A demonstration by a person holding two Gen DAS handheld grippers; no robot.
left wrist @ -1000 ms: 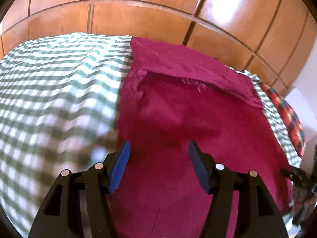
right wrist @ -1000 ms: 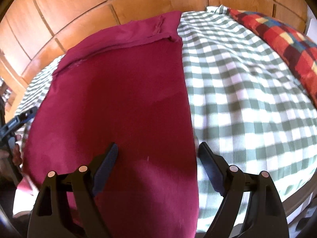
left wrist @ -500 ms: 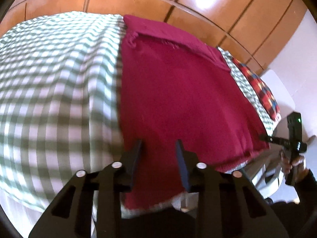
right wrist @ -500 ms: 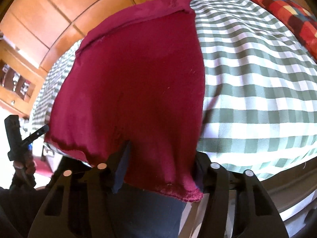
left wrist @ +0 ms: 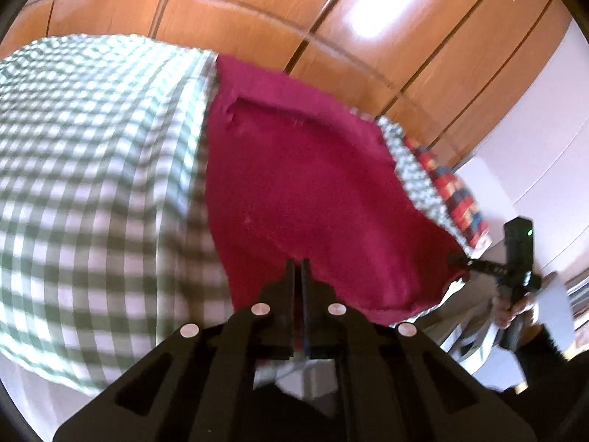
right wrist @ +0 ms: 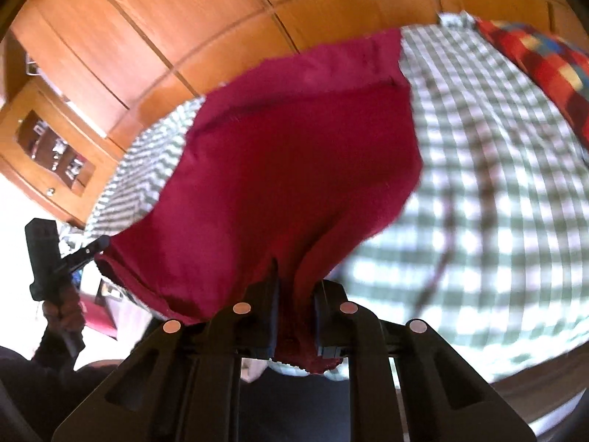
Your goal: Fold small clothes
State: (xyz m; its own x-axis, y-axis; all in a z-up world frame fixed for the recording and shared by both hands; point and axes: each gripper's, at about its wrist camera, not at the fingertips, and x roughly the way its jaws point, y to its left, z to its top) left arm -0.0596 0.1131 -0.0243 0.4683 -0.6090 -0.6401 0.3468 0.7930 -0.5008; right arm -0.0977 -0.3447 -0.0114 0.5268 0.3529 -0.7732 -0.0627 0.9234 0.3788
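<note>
my left gripper (left wrist: 298, 263) is pinched tight on the near hem of the red cloth (left wrist: 305, 180). my right gripper (right wrist: 294, 283) is closing with a bunched fold of the same hem between its pads. ahead of both pairs of fingers the cloth runs flat over the checked bedsheet (left wrist: 92, 184) to a folded band at its far edge, just short of the wooden wall (right wrist: 206, 25). bare sheet lies outside each side edge, and a patchwork blanket (right wrist: 545, 70) lies beyond my right fingers.
</note>
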